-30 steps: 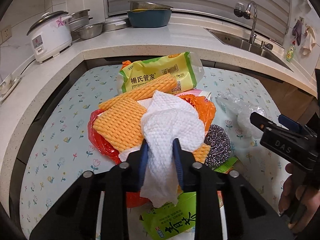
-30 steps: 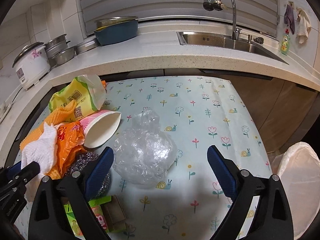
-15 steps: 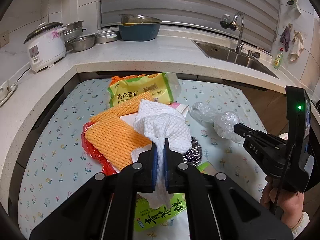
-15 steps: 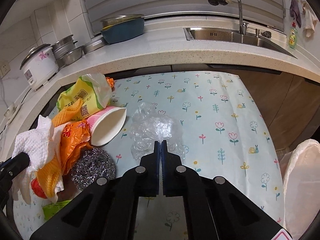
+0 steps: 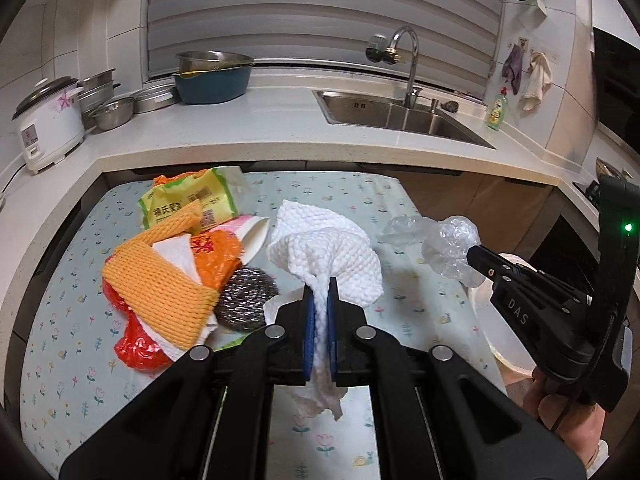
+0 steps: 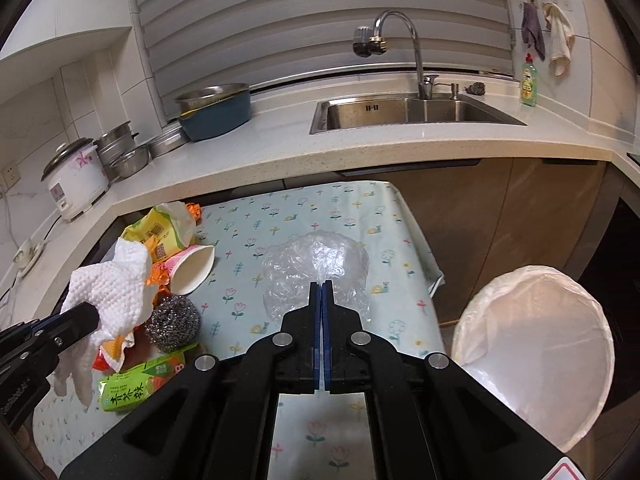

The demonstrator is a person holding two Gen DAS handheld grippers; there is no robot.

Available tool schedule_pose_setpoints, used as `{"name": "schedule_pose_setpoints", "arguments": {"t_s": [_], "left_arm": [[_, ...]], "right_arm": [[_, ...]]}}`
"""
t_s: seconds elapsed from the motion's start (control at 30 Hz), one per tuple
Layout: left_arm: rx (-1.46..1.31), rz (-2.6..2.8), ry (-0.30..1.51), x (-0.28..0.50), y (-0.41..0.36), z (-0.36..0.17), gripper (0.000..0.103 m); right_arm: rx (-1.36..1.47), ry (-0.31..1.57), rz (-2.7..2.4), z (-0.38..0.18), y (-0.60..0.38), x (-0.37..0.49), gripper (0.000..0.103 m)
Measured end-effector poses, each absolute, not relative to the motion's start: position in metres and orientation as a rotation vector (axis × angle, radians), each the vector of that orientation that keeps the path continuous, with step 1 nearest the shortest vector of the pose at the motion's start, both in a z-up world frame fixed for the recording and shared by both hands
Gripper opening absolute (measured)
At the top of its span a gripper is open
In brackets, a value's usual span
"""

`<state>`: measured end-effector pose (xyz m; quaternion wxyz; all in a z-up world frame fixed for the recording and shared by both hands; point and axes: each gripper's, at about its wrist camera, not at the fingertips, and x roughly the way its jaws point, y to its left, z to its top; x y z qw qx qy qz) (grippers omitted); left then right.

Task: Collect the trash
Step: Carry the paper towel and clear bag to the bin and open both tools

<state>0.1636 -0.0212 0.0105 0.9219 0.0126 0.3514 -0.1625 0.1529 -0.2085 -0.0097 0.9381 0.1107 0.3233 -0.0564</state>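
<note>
My left gripper (image 5: 320,300) is shut on a white paper towel (image 5: 332,256) and holds it above the flowered table; the towel also shows in the right wrist view (image 6: 112,292). My right gripper (image 6: 321,286) is shut on a crumpled clear plastic bag (image 6: 316,268), lifted off the table; the bag also shows in the left wrist view (image 5: 448,248). A bin lined with a white bag (image 6: 532,344) stands on the floor right of the table. Left on the table lies a trash pile: orange foam netting (image 5: 156,284), a steel scourer (image 5: 246,296), a paper cup (image 6: 192,268), a yellow-green packet (image 5: 188,200).
A green tea carton (image 6: 136,384) lies at the table's front left. A red bag (image 5: 136,344) sits under the netting. Behind runs a white counter (image 6: 280,144) with a sink (image 6: 408,110), a rice cooker (image 5: 48,128) and metal bowls.
Both grippers closed, the left on the paper towel, the right on the plastic bag. Both lifted their loads and moved right, toward the bin.
</note>
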Motion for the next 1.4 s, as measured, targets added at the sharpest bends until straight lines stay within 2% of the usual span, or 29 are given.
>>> {"name": "schedule_pose_setpoints", "arguments": {"t_s": [0.67, 1.4], "left_arm": [[0.105, -0.624, 0.740, 0.109, -0.176, 0.014, 0.005], [0.153, -0.750, 0.812, 0.116, -0.247, -0.014, 0.007]], "right_arm": [[0.342, 0.610, -0.358, -0.011, -0.349, 0.036, 0.001], [0.393, 0.608, -0.406, -0.025, -0.386, 0.026, 0.002]]}}
